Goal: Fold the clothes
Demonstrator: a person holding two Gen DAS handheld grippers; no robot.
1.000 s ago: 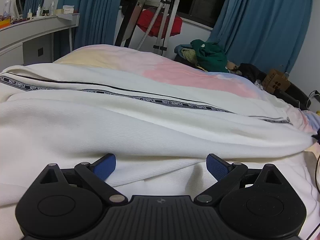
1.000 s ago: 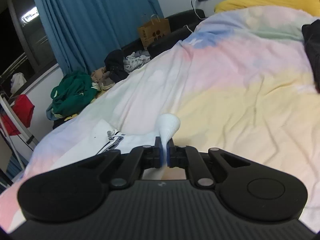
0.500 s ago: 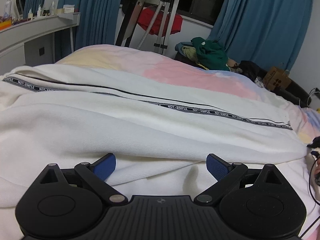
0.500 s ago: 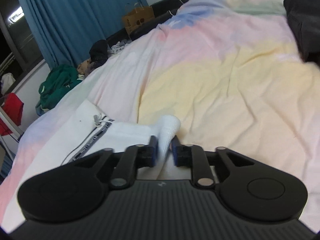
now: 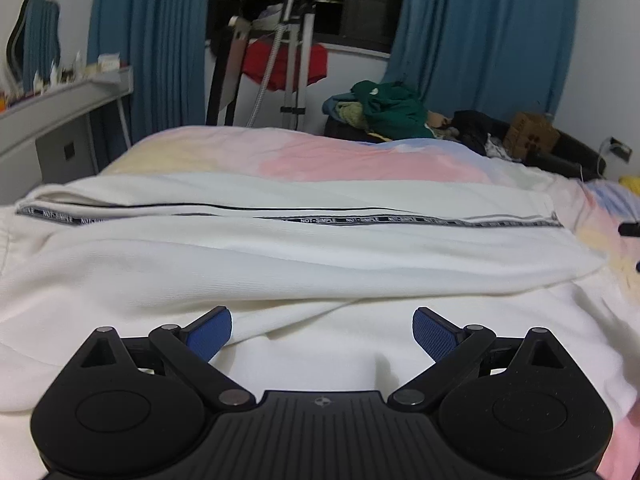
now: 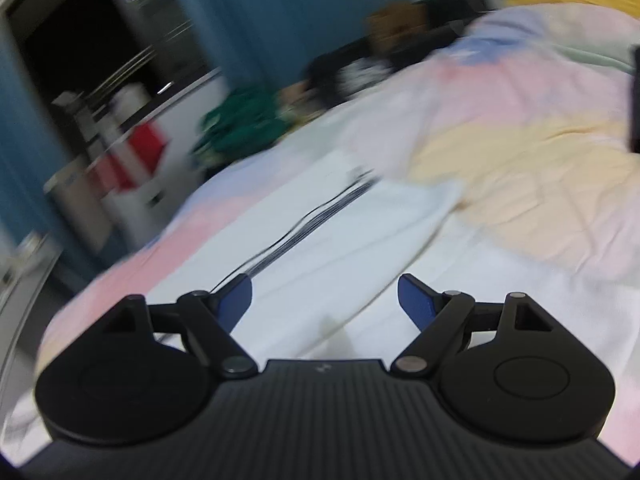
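A white garment (image 5: 304, 264) with a black lettered zip band (image 5: 360, 220) lies spread across the pastel bedcover (image 5: 360, 160). One sleeve is folded across its body, ending at the right (image 5: 576, 260). My left gripper (image 5: 322, 330) hovers low over the near part of the garment, open, nothing between its blue pads (image 5: 210, 332). In the blurred right wrist view the same white garment (image 6: 352, 232) stretches away, and my right gripper (image 6: 324, 298) is open above it, holding nothing.
Beyond the bed's far edge are a pile of green clothes (image 5: 388, 108), a clothes rack with a red item (image 5: 288, 60), blue curtains (image 5: 480, 32) and a cardboard box (image 5: 532, 134). A shelf (image 5: 60, 96) stands at the left. A dark item (image 6: 634, 96) lies on the bed.
My right gripper was shut on the white sleeve end; it has opened, let the fabric go and swung left. The sleeve now lies flat. The left gripper stayed open, tilting up slightly.
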